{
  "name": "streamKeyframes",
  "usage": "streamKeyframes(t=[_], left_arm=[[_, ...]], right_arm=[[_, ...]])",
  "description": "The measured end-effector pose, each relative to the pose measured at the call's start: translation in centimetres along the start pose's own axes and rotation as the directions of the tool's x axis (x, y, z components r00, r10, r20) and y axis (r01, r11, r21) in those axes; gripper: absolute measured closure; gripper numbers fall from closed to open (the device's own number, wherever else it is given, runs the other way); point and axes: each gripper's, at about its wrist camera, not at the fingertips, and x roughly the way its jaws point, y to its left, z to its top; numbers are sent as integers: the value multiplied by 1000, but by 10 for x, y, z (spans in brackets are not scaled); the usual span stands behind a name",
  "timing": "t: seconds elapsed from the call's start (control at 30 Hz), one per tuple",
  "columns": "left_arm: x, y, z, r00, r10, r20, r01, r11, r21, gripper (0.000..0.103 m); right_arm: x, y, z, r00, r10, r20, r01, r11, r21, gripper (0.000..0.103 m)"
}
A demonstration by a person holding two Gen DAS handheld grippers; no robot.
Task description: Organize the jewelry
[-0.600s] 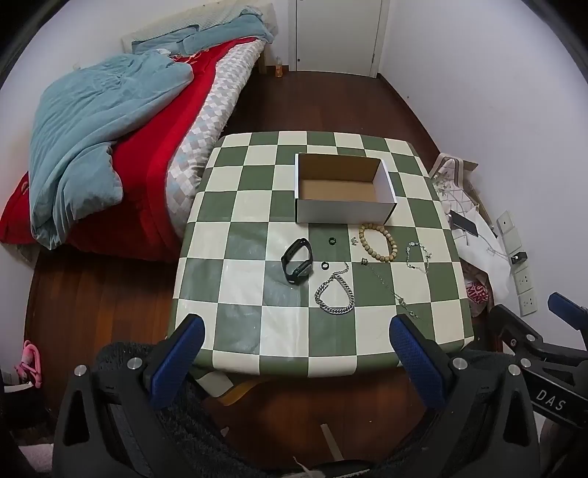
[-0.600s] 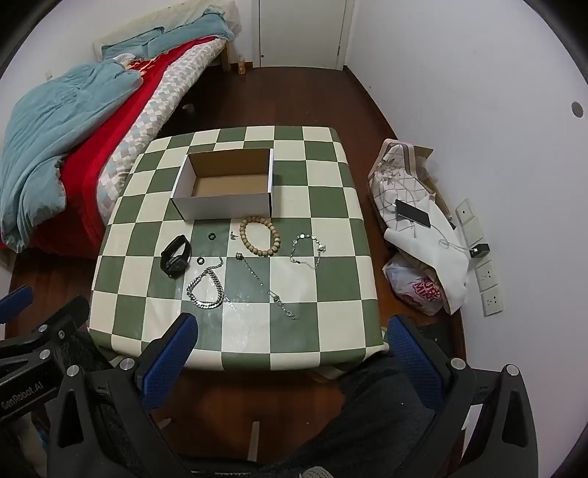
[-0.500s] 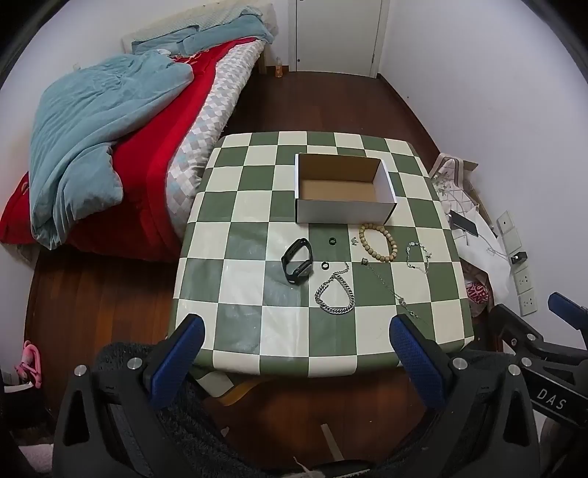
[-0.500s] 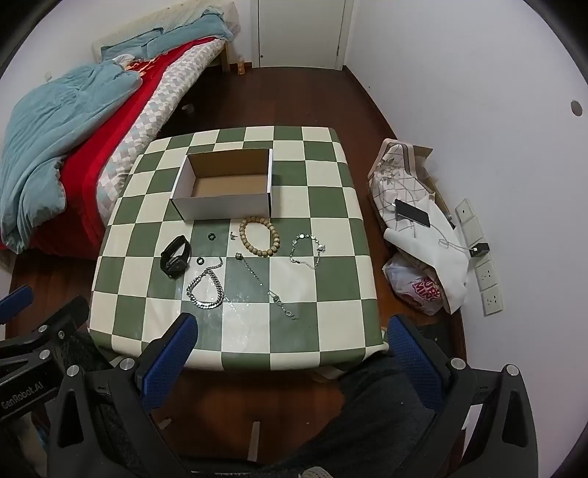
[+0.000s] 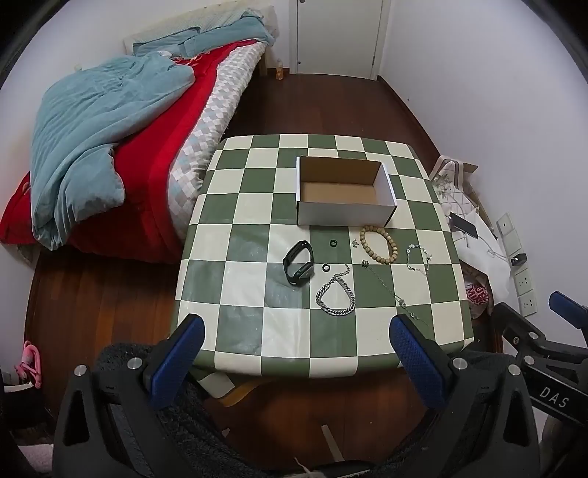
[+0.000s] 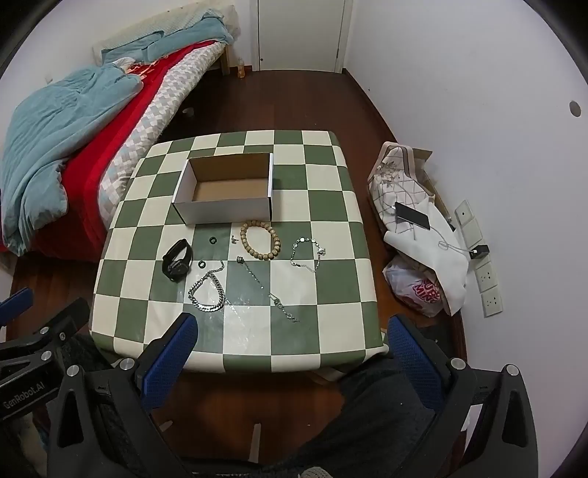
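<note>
An empty white cardboard box (image 5: 343, 210) (image 6: 226, 211) stands on the green-and-cream checked table (image 5: 250, 331) (image 6: 330, 331). In front of it lie a black wristband (image 5: 298, 261) (image 6: 178, 259), two small black rings (image 5: 333, 243) (image 6: 212, 240), a wooden bead bracelet (image 5: 379, 239) (image 6: 260, 240), a thick silver chain (image 5: 335, 296) (image 6: 207, 291), a thin chain (image 5: 389, 288) (image 6: 266, 288) and a fine silver bracelet (image 5: 418, 258) (image 6: 307, 253). My left gripper (image 5: 294, 358) and right gripper (image 6: 290, 353) are open and empty, held back over the table's near edge.
A bed with a red cover and a blue duvet (image 5: 103, 121) stands left of the table. Bags, a phone and a cable (image 6: 415, 235) lie on the floor to the right by wall sockets. A closed door (image 5: 336, 33) is at the back.
</note>
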Motion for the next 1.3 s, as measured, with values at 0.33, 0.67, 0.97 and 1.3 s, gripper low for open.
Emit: streamKeyframes(t=[0.33,0.67,0.97,1.3], left_arm=[[-1,2,-2,1000,-2,0,2,1000,1,1],[-2,2,2,1000,-6,-2,6,1000,-2,1],[-3,2,2,1000,-4,-2,4,1000,-1,1],[-7,2,4,1000,-3,0,3,1000,3,1]], right_arm=[[0,0,-1,1000,2,3,-2,1000,6,0],[1,3,0,1000,1,1,-1,1000,2,0],[1,4,0,1000,3,2,-3,1000,1,0],[1,4,0,1000,4,4,-4,1000,0,0]])
